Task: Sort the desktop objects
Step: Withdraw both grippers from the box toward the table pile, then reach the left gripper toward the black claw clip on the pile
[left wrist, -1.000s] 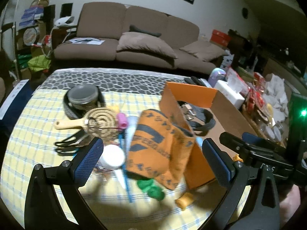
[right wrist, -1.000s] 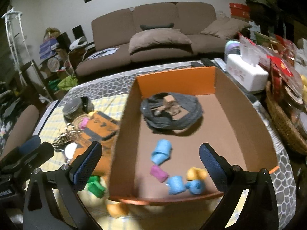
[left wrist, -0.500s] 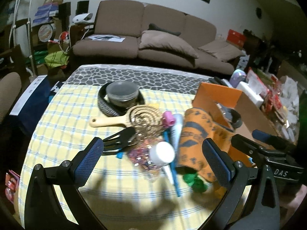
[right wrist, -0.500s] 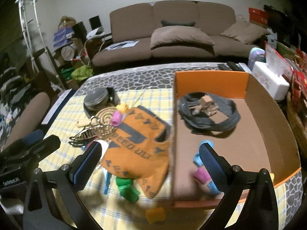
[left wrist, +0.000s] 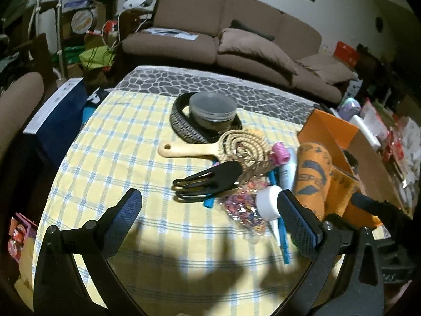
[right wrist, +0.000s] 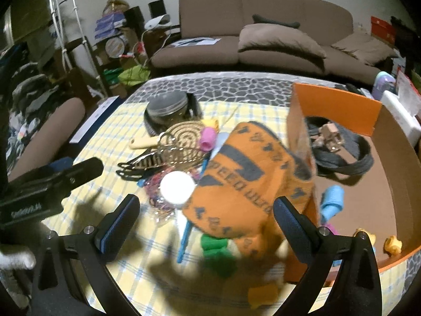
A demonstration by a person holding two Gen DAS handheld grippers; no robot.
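**Both grippers hanging open over the pile, nothing grasped**

Left wrist view: left gripper (left wrist: pixel 209 212) is hovering above the yellow checked tablecloth (left wrist: pixel 110 158), jaws spread wide, nothing between the pads. Ahead of it the clutter is sitting in one heap: black hair clip (left wrist: pixel 208 180) lying on the cloth, overlapping the head of the wooden spiral hairbrush (left wrist: pixel 223 150). Bag of coloured elastics (left wrist: pixel 243 205) is lying just right of the clip, with a white cap (left wrist: pixel 268 202) on top of it. A pink roller (left wrist: pixel 279 153) is resting at the brush's right edge. Behind, a round tin (left wrist: pixel 212 106) is sitting inside a dark woven headband (left wrist: pixel 184 126). Orange printed cloth (left wrist: pixel 313 176) is draping against the orange box (left wrist: pixel 339 142) at right.

Right wrist view: right gripper (right wrist: pixel 206 220) is also hanging released, empty, over the near edge of the orange cloth (right wrist: pixel 244 179). Green rollers (right wrist: pixel 214 247) are lying just below the cloth; frame is blurring here. Inside the box (right wrist: pixel 339 108), a dark belt (right wrist: pixel 342 155) is coiling near the back wall, a blue roller (right wrist: pixel 332 197) sitting nearer the front. Left tool body is showing at far left.
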